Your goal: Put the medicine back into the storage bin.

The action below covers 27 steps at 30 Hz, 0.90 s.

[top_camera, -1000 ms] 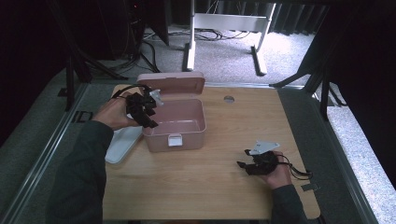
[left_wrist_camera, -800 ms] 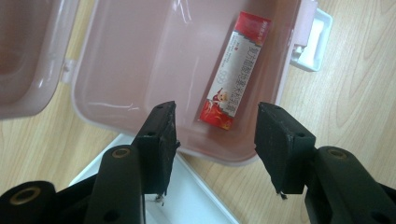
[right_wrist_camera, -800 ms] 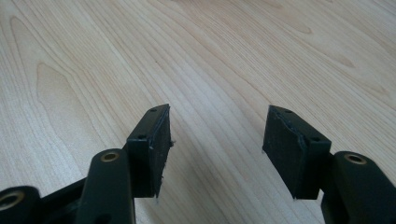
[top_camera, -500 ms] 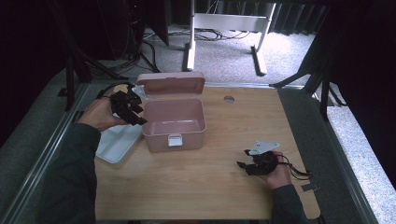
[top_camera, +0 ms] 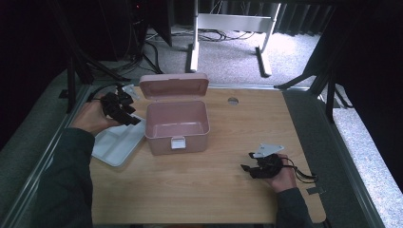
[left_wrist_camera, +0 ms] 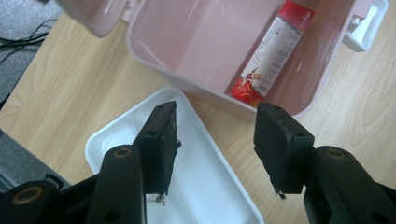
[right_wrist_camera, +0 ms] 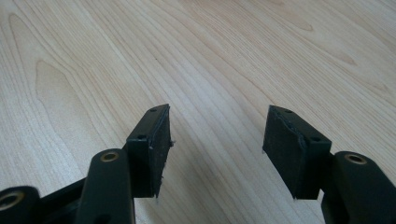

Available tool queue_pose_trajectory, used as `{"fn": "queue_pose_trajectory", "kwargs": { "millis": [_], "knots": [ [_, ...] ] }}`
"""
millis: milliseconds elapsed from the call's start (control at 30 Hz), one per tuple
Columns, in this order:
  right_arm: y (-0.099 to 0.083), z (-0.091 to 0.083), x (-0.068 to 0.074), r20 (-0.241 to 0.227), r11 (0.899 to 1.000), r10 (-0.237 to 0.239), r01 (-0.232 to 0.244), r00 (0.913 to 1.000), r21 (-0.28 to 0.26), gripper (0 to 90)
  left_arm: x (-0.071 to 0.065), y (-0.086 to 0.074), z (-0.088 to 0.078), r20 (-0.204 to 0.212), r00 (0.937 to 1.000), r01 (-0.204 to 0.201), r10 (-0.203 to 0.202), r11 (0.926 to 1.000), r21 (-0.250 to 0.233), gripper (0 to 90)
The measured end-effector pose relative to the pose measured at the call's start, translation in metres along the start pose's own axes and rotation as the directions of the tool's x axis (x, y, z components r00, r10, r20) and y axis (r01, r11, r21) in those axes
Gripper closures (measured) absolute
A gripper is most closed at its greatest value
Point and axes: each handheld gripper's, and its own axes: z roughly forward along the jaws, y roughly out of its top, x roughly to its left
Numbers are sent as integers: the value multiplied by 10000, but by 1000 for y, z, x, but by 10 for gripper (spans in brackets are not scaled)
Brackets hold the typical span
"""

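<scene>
A pink box (top_camera: 177,126) stands on the table with its lid (top_camera: 174,85) tipped back. Inside it lies a red and white tube (left_wrist_camera: 273,53), seen in the left gripper view. A white tray (top_camera: 116,145) rests on the table just left of the box. My left gripper (top_camera: 132,118) hovers above the tray's far end, open, nothing between its pads (left_wrist_camera: 161,140). My right gripper (top_camera: 247,170) rests low over bare wood at the front right, open and empty, its fingers (right_wrist_camera: 149,149) apart.
The wooden table (top_camera: 209,190) has a round cable hole (top_camera: 233,100) behind the box. Dark drapes and a white metal stand (top_camera: 228,28) lie beyond the far edge. A grey ledge (top_camera: 328,156) runs along the right side.
My left gripper has pulled away from above the pink box to the left, and now hangs over the white tray. The right gripper has stayed put.
</scene>
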Motion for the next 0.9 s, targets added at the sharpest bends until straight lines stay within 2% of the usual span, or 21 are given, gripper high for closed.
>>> {"fn": "queue_pose_trajectory", "kwargs": {
  "millis": [167, 200, 233, 333, 600, 767, 900],
  "knots": [
    [0, 0, 0, -3, 10000, 2, -2, 10000, 2, 407, 7, -7, 2, -443, 9971, 624, -612, 9977, 279, 495],
    [0, 0, 0, -3, 10000, 2, -2, 10000, 2, 407, 7, -7, 2, -443, 9971, 624, -612, 9977, 279, 495],
    [0, 0, 0, -2, 10000, 0, 0, 10000, 10, 407, 11, -11, 4, -547, 9945, 914, -892, 9951, 390, 495],
    [0, 0, 0, 6, 10000, 2, -2, 10000, 3, 407, 15, -16, 9, -676, 9900, 1277, -1237, 9900, 595, 495],
    [0, 0, 0, 0, 10000, -46, 46, 10000, 26, 407, 23, -26, 25, -969, 9764, 2031, -1932, 9735, 1049, 499],
    [0, 0, 0, -2, 10000, -5, 5, 10000, 22, 406, 28, -31, 36, -1172, 9635, 2546, -2408, 9593, 1220, 499],
    [0, 0, 0, -11, 10000, -16, 16, 10000, 16, 406, 30, -34, 50, -1099, 9626, 2641, -2476, 9482, 1765, 518]
  ]
}}
